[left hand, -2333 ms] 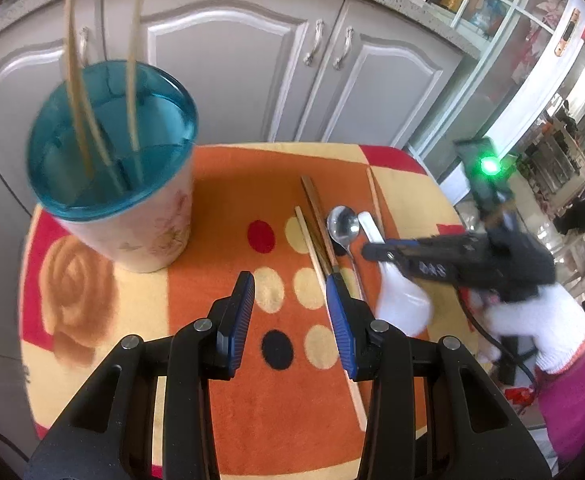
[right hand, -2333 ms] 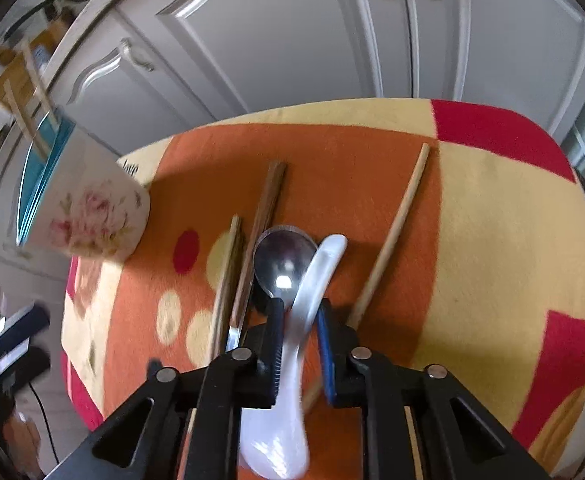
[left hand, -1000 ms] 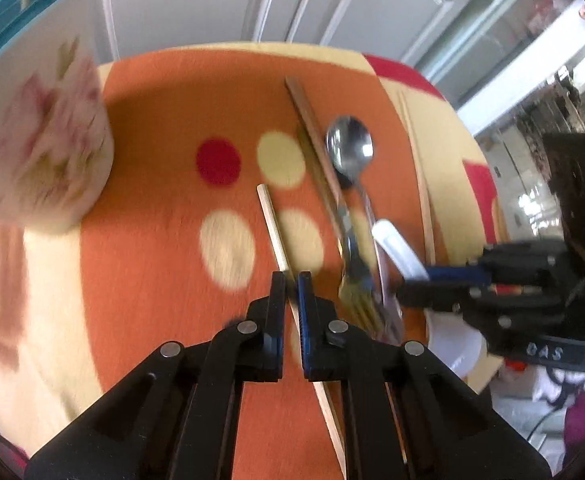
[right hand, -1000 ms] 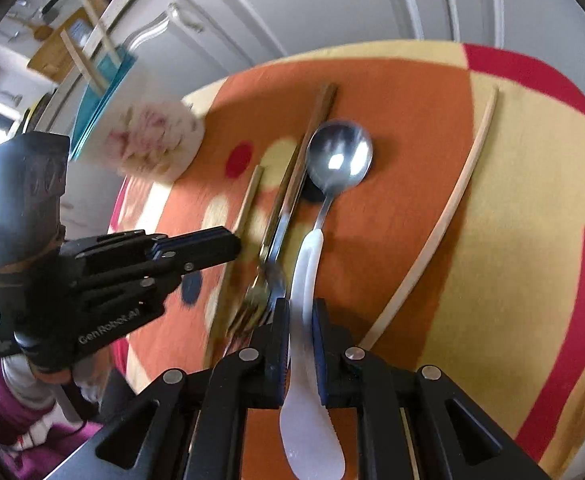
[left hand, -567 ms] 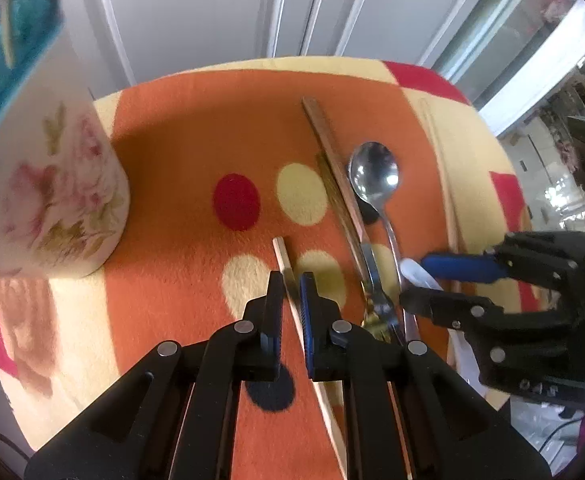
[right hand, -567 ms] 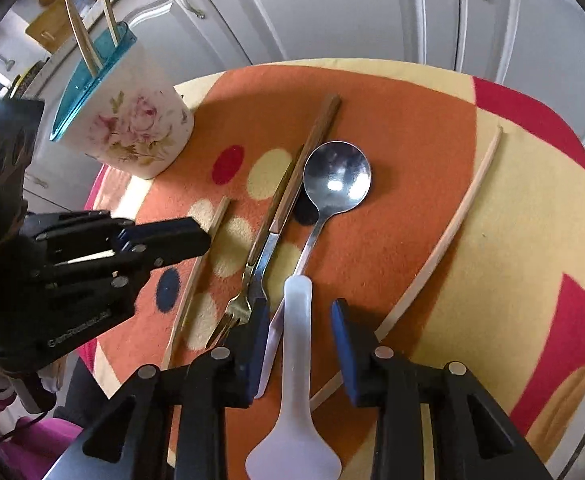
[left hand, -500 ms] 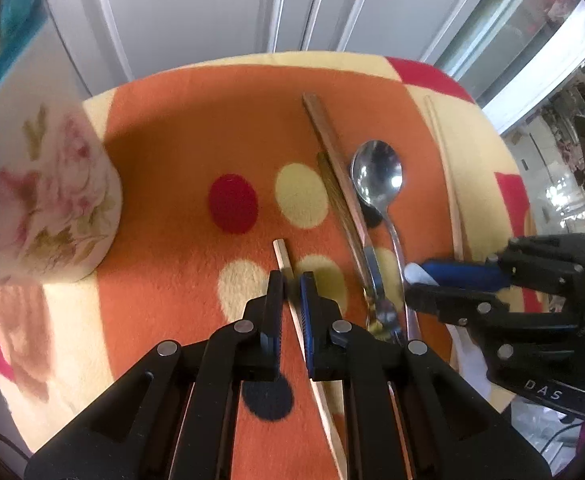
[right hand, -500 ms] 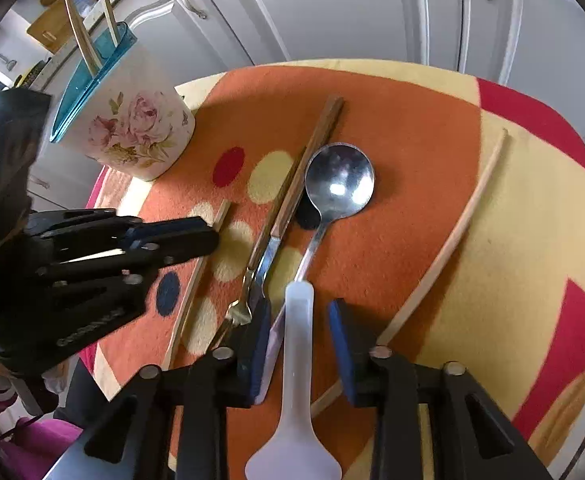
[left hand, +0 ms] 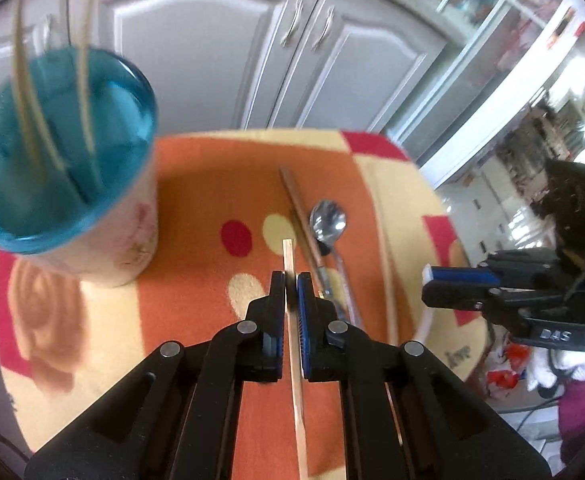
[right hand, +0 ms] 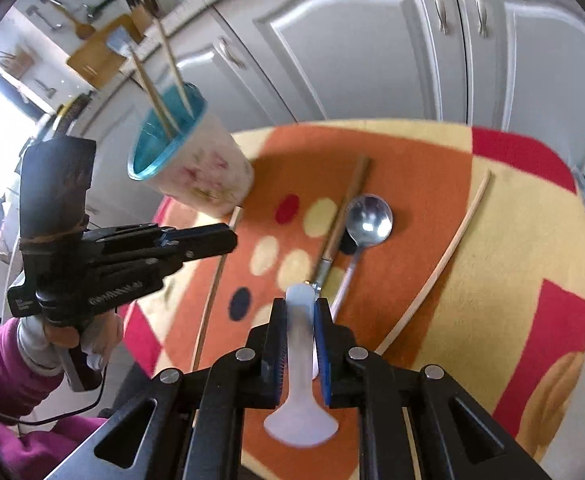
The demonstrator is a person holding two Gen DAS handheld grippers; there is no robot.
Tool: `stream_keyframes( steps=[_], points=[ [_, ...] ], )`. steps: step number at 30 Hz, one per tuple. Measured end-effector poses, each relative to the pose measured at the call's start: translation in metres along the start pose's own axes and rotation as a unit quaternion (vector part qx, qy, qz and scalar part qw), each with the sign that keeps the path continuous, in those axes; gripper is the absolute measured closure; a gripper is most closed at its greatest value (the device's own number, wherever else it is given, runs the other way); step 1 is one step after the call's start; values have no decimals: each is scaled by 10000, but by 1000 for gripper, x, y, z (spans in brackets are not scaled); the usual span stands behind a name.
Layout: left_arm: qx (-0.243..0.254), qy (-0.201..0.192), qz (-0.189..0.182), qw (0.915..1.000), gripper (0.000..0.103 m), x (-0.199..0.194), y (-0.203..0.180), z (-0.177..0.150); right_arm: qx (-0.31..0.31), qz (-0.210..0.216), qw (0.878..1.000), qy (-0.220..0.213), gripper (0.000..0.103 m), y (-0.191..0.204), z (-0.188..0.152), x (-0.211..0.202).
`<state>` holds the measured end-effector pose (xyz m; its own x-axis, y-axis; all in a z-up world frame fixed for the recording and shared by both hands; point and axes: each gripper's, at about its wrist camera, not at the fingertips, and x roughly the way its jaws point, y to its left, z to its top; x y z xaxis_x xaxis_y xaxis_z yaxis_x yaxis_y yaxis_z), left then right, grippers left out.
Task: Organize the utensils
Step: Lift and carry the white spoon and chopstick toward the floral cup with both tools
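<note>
My left gripper (left hand: 291,280) is shut on a pale wooden chopstick (left hand: 289,256) and holds it above the small table, right of the floral cup with the blue rim (left hand: 92,236). The cup (right hand: 196,176) holds two chopsticks (left hand: 32,92). My right gripper (right hand: 299,306) is shut on the white plastic spoon (right hand: 300,364), lifted off the cloth. A metal spoon (right hand: 366,216), a fork with a wooden handle (right hand: 342,220) and a long pale chopstick (right hand: 448,256) lie on the table.
The round table has an orange, yellow and red cloth (right hand: 524,280). Grey cabinet doors (left hand: 220,60) stand right behind it. The left gripper (right hand: 196,242) shows in the right wrist view, at the left over the table's edge.
Both grippers have risen from the table. The left has lifted the chopstick and swung toward the cup. The right has shut on the white spoon and lifted it.
</note>
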<state>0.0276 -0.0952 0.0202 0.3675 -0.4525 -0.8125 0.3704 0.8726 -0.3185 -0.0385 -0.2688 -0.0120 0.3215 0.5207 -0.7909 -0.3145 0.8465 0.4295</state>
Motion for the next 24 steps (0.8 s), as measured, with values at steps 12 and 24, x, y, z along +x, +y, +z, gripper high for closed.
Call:
stream_keyframes(
  steps=[12,24],
  points=[
    [177,-1105,-36,9937,99,-109,-7,-2,-655,-28,9967,-471,90,54,9,-46],
    [68,-2049,198,9786,99,-203,12,33,-1232,-27,9882,-913,90,104,61,-70]
  ],
)
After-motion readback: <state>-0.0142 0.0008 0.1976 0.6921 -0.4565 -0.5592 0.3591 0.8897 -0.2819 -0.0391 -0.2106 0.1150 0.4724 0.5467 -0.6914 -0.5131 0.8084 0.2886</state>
